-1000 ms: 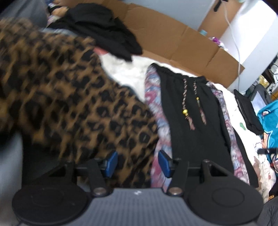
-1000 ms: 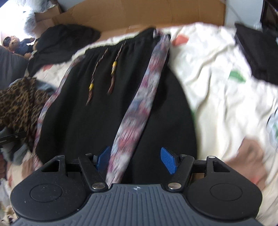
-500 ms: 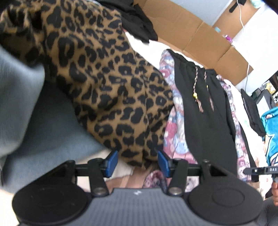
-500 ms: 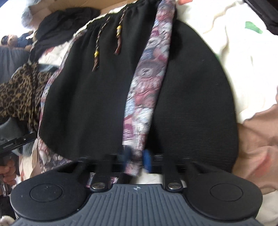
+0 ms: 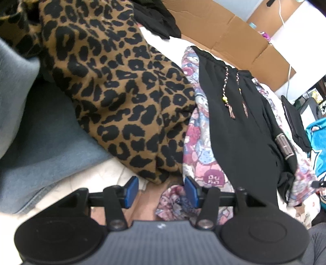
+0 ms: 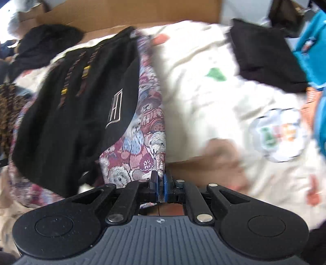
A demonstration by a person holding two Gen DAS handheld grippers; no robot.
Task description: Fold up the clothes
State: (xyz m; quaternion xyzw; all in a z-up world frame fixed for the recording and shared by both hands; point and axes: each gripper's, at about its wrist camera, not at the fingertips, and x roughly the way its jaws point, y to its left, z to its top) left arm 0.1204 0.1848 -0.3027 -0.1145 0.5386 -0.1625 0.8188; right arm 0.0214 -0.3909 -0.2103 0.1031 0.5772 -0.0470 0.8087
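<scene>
A black garment (image 5: 234, 126) with beaded drawstrings and flowery patterned side panels (image 5: 199, 142) lies on the bed. In the right wrist view my right gripper (image 6: 161, 187) is shut on the edge of the patterned panel (image 6: 142, 142). The black cloth (image 6: 71, 122) bunches to its left, showing a small woven label. My left gripper (image 5: 161, 191) is open just above the sheet, between the lower edge of a leopard-print garment (image 5: 122, 91) and a crumpled patterned hem. Its right pad (image 5: 191, 191) is against that hem; nothing is pinched.
A grey-blue garment (image 5: 40, 142) lies at the left. Flattened cardboard (image 5: 224, 30) stands behind the bed, with a black heap (image 5: 159, 18) before it. On the printed white sheet (image 6: 203, 81) lie a folded black item (image 6: 260, 55) and a teal one (image 6: 313, 51) at the right.
My right gripper shut on the patterned panel and pulled it rightward, bunching the black cloth and baring its label. My left gripper sank toward the lower edge of the leopard garment, still open.
</scene>
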